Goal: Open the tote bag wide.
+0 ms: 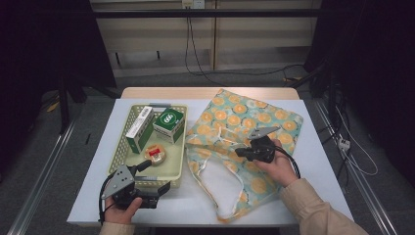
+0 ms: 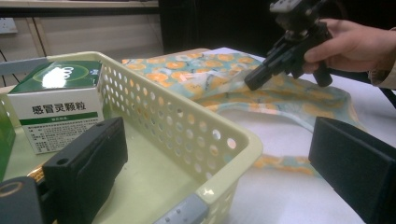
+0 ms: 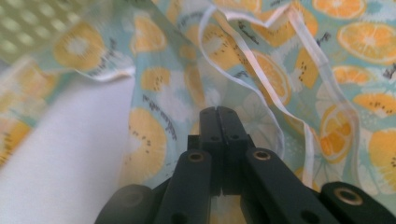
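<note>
A soft cloth bag printed with orange slices on pale blue (image 1: pixel 244 142) lies flat on the white table (image 1: pixel 323 161), right of a perforated cream plastic basket (image 1: pixel 178 164). The right gripper (image 3: pixel 219 122), jaws pressed together, appears to pinch the bag's fabric. The likely step is opening the bag; lifting the edge comes next. The left gripper (image 2: pixel 219 158) hovers wide open and empty over the basket's corner.

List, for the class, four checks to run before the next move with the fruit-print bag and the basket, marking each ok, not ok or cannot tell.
1. Right tongs shut: ok.
2. Fabric of the fruit-print bag pinched between them: cannot tell.
3. Left tongs open, straddling the basket wall: ok.
4. Bag mouth wide enough for the green box: not ok.
5. Bag lies beside the basket: ok.
</note>
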Motion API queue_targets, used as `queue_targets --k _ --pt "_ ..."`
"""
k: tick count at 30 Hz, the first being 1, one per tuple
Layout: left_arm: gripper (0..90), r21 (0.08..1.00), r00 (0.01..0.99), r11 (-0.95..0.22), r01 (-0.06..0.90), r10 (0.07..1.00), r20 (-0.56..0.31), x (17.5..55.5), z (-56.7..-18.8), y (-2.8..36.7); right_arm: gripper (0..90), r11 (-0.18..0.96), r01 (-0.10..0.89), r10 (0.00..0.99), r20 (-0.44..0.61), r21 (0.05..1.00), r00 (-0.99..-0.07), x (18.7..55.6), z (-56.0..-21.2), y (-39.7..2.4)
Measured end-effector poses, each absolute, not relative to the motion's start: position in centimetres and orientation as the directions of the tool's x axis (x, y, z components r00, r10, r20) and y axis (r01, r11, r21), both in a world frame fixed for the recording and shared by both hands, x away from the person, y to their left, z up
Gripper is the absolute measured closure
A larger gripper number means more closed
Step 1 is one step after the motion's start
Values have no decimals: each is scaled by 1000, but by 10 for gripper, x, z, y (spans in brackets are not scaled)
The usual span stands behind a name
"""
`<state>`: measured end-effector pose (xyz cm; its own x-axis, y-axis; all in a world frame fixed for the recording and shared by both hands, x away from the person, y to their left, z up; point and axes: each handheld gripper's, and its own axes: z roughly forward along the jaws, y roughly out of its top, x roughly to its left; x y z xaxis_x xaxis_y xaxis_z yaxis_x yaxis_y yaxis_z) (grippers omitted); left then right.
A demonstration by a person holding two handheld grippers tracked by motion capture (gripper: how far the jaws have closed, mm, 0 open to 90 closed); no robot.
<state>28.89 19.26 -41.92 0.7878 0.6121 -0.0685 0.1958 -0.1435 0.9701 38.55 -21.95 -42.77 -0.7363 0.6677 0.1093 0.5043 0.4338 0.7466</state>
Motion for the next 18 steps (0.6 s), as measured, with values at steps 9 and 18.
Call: queue_targets --k 9,18 --pt "43 968 789 -152 198 610 -65 290 -420 193 900 362 516 751 85 776 -655 409 -418 -242" --pt "42 968 788 -152 200 613 -67 291 -421 194 900 345 548 803 63 762 -593 436 -434 -256"
